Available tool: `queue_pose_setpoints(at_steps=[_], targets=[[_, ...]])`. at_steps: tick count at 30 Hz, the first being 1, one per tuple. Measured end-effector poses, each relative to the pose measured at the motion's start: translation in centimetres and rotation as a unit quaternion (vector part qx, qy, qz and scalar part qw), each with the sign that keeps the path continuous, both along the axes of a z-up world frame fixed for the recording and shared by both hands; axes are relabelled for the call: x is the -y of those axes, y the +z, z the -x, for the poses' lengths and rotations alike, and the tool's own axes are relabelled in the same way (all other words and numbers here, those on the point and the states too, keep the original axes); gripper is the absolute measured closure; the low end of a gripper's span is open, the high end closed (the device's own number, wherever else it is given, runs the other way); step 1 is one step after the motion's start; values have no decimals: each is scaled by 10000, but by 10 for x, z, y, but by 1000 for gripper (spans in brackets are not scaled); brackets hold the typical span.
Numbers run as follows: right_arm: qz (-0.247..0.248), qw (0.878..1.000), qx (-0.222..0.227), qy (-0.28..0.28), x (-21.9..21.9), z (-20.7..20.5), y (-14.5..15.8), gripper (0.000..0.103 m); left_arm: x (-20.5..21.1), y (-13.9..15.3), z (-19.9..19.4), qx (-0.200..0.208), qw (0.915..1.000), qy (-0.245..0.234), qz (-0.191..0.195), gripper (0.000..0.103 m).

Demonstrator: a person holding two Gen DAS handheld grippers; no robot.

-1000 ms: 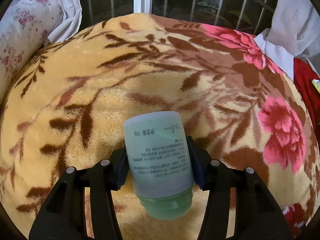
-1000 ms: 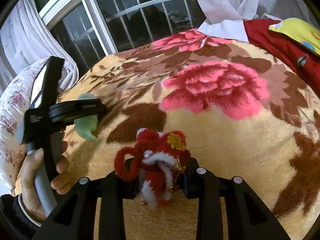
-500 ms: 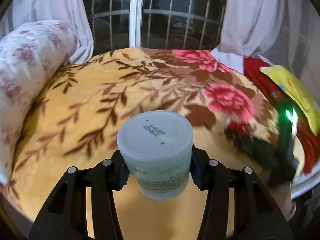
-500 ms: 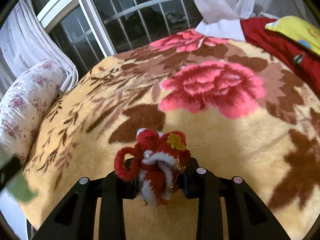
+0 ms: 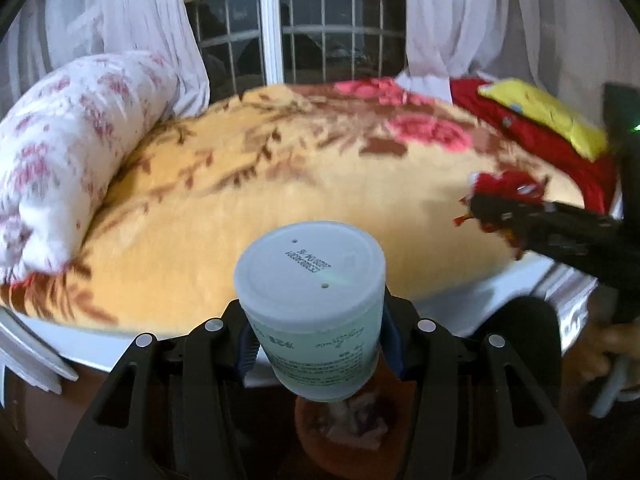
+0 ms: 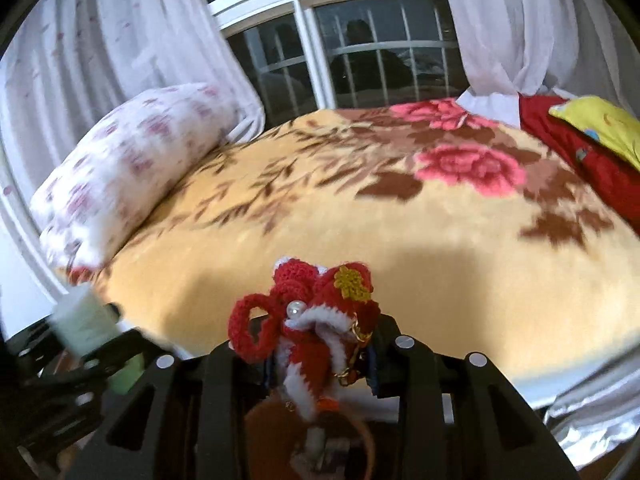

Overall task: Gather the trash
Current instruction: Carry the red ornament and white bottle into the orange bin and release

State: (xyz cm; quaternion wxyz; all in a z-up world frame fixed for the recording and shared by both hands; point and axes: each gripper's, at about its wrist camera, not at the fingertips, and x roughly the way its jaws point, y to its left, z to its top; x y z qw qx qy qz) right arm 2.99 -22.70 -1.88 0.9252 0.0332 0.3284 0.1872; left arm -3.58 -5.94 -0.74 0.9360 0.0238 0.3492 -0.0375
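My left gripper (image 5: 316, 344) is shut on a pale green plastic bottle (image 5: 312, 300), its flat base facing the camera, held off the bed's near edge above a brown bin (image 5: 344, 436). My right gripper (image 6: 320, 356) is shut on a red and white crocheted ornament (image 6: 312, 320) with a pearl and gold charm, held above the same brown bin (image 6: 280, 428). The right gripper with the ornament (image 5: 504, 192) shows at the right of the left wrist view. The left gripper with the bottle (image 6: 84, 320) shows at the lower left of the right wrist view.
A bed with a yellow floral blanket (image 5: 280, 184) lies ahead, its edge (image 5: 100, 344) close below. A white flowered pillow (image 5: 72, 160) lies at the left; a red cloth (image 6: 600, 160) and yellow item (image 6: 600, 124) at the right. Behind are a barred window (image 6: 360, 52) and white curtains (image 6: 100, 48).
Both grippers have pulled back from over the blanket to beyond the bed's near edge, each keeping its object. A brown bin has come into view below both.
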Motion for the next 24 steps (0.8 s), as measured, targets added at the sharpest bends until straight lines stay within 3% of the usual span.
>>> queue_pose_setpoints(at_steps=[4, 8, 14, 18, 24], targets=[[-30, 9998, -198, -58, -4, 39, -26, 70, -11, -42, 6, -575, 9981, -16, 221, 55], [291, 9983, -485, -134, -15, 56, -67, 70, -15, -91, -3, -1170, 9922, 25, 431, 55], [612, 9903, -1241, -105, -29, 48, -123, 70, -23, -149, -27, -2149, 9737, 175, 742, 55], [629, 9858, -1547, -176, -29, 41, -140, 70, -28, -160, -30, -2319, 9692, 250, 792, 55], [669, 9842, -1636, -138, -34, 38, -144, 70, -24, -162, -29, -2307, 9703, 213, 698, 55]])
